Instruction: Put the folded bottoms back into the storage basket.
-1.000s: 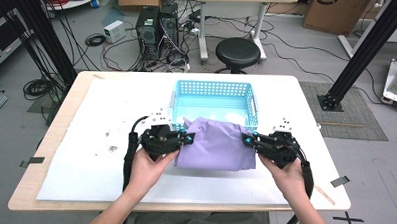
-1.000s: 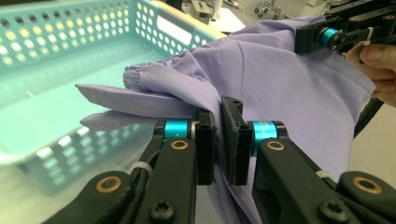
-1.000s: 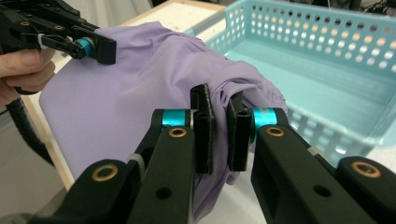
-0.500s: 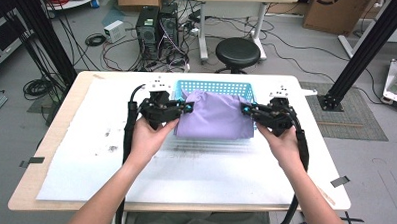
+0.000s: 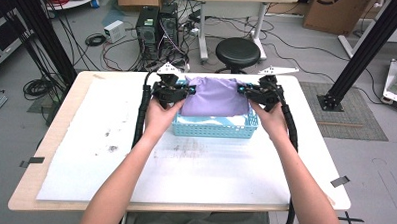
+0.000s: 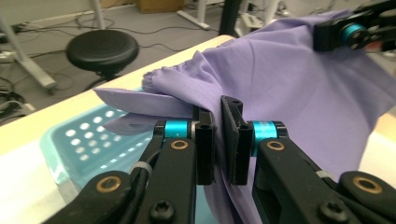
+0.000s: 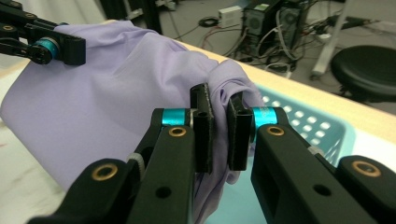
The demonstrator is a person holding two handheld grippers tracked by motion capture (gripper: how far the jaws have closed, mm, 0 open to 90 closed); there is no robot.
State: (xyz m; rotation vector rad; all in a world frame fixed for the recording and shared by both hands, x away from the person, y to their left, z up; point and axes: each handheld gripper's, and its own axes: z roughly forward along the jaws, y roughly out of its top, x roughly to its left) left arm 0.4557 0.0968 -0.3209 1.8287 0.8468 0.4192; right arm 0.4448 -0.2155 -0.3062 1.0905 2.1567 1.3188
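Two hand-held grippers held a purple cloth (image 5: pixel 214 96) stretched over a blue basket (image 5: pixel 215 126) on the counter (image 5: pixel 85 153).

The left hand-held gripper (image 6: pixel 217 135) was clamped on the cloth's left edge, jaws nearly together with fabric bunched between them. The right hand-held gripper (image 7: pixel 218 128) pinched the opposite edge the same way. The cloth hung above the basket's far side, draping into it.
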